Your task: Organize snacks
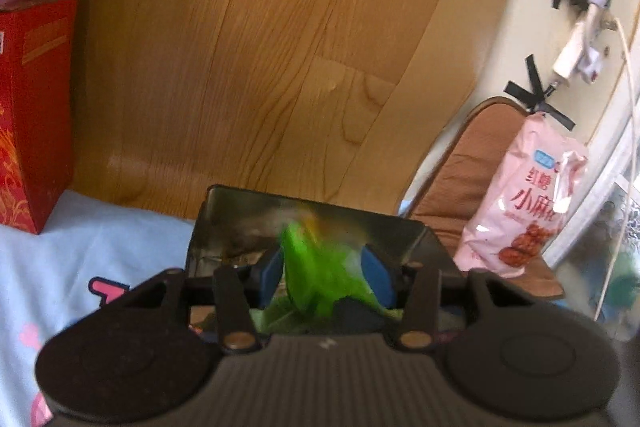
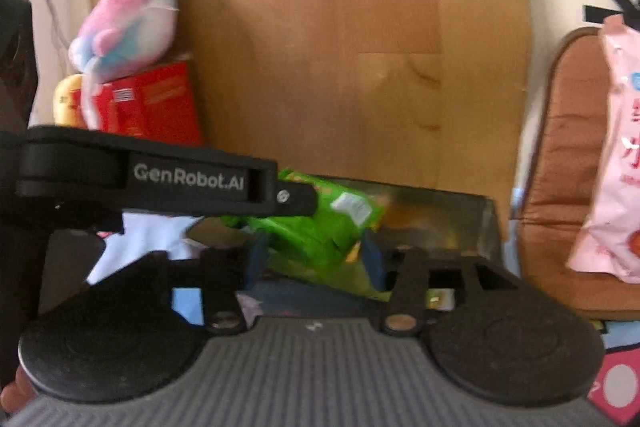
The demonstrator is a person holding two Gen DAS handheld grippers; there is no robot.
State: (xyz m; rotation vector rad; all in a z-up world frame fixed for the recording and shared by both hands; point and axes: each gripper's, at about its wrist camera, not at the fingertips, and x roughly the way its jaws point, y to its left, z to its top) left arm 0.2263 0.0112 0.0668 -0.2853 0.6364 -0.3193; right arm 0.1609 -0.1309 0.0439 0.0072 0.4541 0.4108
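Nearest in the left wrist view, the left gripper [image 1: 320, 273] has its blue pads [image 1: 271, 273] pressed against a green snack packet [image 1: 316, 267], clenched on it from both sides. The packet hangs blurred over a shiny metal tin [image 1: 208, 223] whose walls mirror the room. In the right wrist view the right gripper [image 2: 314, 259] also closes on the same green snack packet [image 2: 320, 227], its fingers [image 2: 372, 259] pinching the crumpled lower part, while the black arm of the left gripper crosses in from the left and touches the packet's top end. The tin rests on a pale blue printed bedsheet [image 1: 100, 231]. At the sheet's left edge stands a red box [image 1: 32, 115], with a pink and blue plush toy [image 2: 128, 23] lying on top of it. To the right, a pink snack bag [image 1: 524, 195] printed with Chinese characters stands upright on a brown cushioned chair [image 1: 476, 163]. Farthest back is a wooden panel [image 1: 280, 47], and beside it a cream wall with strips of black tape [image 1: 536, 95].
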